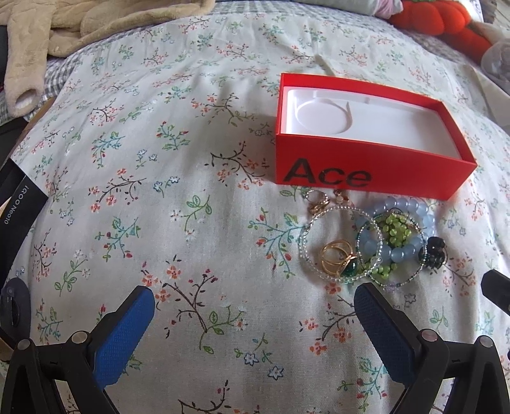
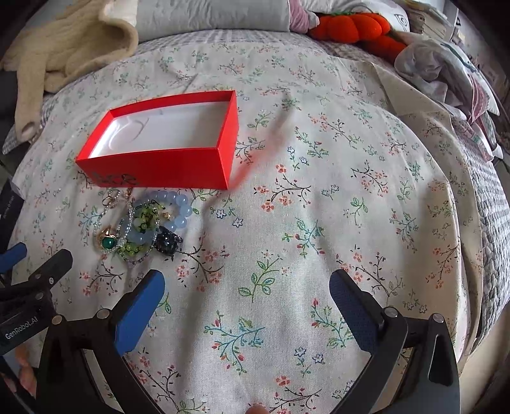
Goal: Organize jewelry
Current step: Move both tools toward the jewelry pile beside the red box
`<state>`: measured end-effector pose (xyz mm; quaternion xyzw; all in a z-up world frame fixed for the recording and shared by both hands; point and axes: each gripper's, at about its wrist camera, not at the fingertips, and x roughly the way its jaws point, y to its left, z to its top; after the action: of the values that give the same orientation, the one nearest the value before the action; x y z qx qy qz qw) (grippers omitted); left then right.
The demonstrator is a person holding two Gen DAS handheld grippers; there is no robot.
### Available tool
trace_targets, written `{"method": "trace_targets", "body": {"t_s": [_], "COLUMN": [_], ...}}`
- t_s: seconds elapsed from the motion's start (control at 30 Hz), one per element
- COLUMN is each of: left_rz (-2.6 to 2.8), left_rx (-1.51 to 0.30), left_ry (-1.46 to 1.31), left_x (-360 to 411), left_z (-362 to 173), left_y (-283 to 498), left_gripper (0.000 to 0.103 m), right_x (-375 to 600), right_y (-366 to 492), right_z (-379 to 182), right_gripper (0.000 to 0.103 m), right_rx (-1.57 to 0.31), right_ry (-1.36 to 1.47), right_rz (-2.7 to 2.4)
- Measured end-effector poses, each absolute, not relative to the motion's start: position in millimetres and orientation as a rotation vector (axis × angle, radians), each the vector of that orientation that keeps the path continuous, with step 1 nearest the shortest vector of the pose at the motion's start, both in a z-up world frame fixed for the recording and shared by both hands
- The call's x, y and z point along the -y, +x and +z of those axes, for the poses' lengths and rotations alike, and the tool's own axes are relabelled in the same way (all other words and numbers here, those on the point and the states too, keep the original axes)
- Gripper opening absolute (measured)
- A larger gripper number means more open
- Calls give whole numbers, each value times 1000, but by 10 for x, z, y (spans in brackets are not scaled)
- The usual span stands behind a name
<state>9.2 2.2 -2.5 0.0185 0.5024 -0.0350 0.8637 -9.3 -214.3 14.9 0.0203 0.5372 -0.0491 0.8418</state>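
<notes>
Presently, both grippers hover low over a floral sheet with nothing between their fingers. Left gripper: jaws spread wide, released, blue pads facing bare cloth. Right gripper: likewise spread wide and holding nothing; its pads frame only fabric.

Red box, lid off, stands on the sheet with "Ace" printed on its near wall. Its white insert holds no jewelry.

Jewelry lies in one tangled pile just in front of that wall, touching or nearly touching it. Pile contents: a clear bead bracelet ringed around gold rings, one of which carries a green stone; a pale blue bead bracelet; green beads; a dark beaded piece at the pile's right edge; small gold clasps nearest the box.

In the right wrist view, the pile sits ahead-left of the right gripper, near its left finger.

A beige garment and an orange plush lie at the far end, well apart from the box.
</notes>
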Motion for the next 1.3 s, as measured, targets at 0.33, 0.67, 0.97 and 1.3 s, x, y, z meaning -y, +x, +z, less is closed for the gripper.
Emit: {"method": "trace_targets", "body": {"t_s": [0.33,0.67,0.97,1.3], "left_rz": [-172,-173,-174,-147], "left_rx": [-1061,-1049,-1066,-1066], "left_ry": [-34,15,39,21], "left_x": [-41,108,120,56], "left_z": [81,190,282,73], "left_y": [163,168,296,447], "left_gripper": [103,99,99,99], "right_x": [2244,2246,2180,2104], "right_y": [-37,-10,119,366], "right_z": [150,338,537,502], "right_gripper": [103,103,103,103], "right_rx": [-1173,-1164,-1166,-1159], "right_ry": [130,124,96,59], "right_rz": [-78,-46,-3,18]}}
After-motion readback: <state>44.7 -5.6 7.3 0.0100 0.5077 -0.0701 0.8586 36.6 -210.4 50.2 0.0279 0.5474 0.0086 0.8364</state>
